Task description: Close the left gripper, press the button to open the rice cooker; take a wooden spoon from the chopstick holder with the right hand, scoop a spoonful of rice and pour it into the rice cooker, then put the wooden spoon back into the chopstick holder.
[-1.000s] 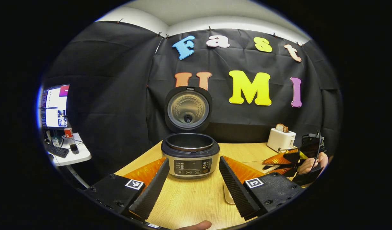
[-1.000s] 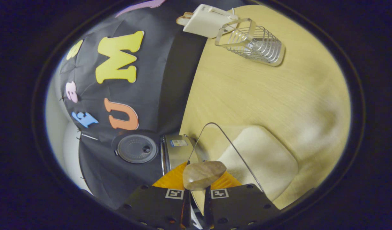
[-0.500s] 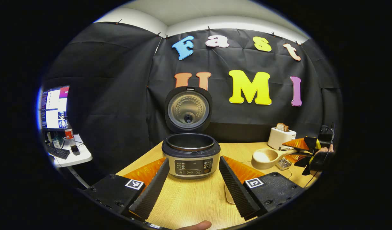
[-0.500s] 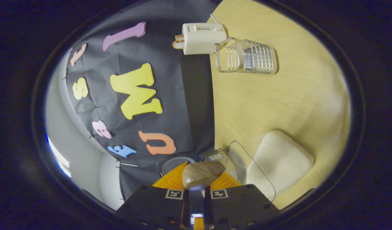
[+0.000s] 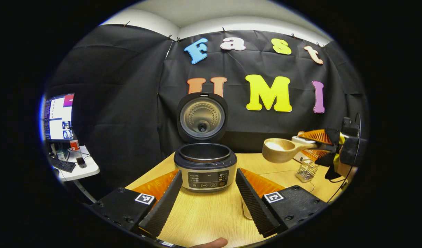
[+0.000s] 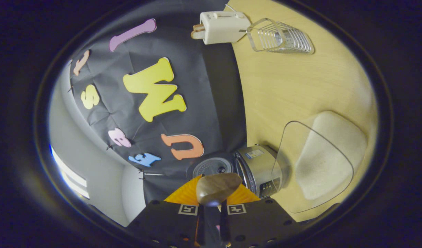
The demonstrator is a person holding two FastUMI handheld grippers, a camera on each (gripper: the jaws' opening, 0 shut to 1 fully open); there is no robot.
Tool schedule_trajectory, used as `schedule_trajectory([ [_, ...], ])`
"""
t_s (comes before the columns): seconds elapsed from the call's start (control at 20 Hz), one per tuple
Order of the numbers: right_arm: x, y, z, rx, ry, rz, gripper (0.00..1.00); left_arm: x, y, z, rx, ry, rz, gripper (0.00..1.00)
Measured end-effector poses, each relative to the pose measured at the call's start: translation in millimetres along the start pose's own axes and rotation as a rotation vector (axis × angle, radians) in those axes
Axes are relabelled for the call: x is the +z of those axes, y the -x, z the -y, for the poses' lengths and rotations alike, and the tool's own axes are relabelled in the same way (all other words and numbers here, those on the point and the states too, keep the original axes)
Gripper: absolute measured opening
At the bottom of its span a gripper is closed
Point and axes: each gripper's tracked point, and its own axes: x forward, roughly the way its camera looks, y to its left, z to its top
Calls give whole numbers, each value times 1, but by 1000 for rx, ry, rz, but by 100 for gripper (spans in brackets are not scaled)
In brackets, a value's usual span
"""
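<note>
The rice cooker stands on the wooden table with its lid raised upright. My left gripper is open and low in front of it, one finger on each side of its body. My right gripper is in the air at the right, shut on the handle of the wooden spoon. The spoon's bowl points toward the cooker; I cannot tell what it holds. In the right gripper view the spoon's bowl sticks out past my right gripper, with the cooker just beyond it.
A clear container of rice sits on the table beside the cooker. The wire chopstick holder stands by a white toaster at the back. A side desk with a monitor is at far left.
My right gripper has risen with the spoon and swung it toward the cooker, away from the rice container. The left gripper and the cooker have stayed still.
</note>
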Motion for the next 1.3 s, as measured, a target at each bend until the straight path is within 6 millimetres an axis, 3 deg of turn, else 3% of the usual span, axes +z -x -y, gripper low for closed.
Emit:
schedule_trajectory([
  [0.2, -20, -31, -32, -18, 51, 5, 16, -1, -1, -5, 4, 5, 1, 99],
  [0.45, -44, -86, -66, -47, 142, -4, 16, -6, -4, -17, 39, -1, -19, 100],
  [0.6, -52, -125, -68, -123, 226, 2, 16, -10, -7, -19, 42, 9, -29, 99],
  [0.85, -51, -185, -53, -259, 386, 59, 16, -13, -8, -27, 44, 39, -38, 99],
  [1.05, -57, -217, -45, -333, 504, 81, 16, -13, -9, -32, 42, 68, -39, 99],
  [1.3, -62, -241, -52, -394, 736, 126, 16, -17, -10, -38, 46, 82, -48, 100],
])
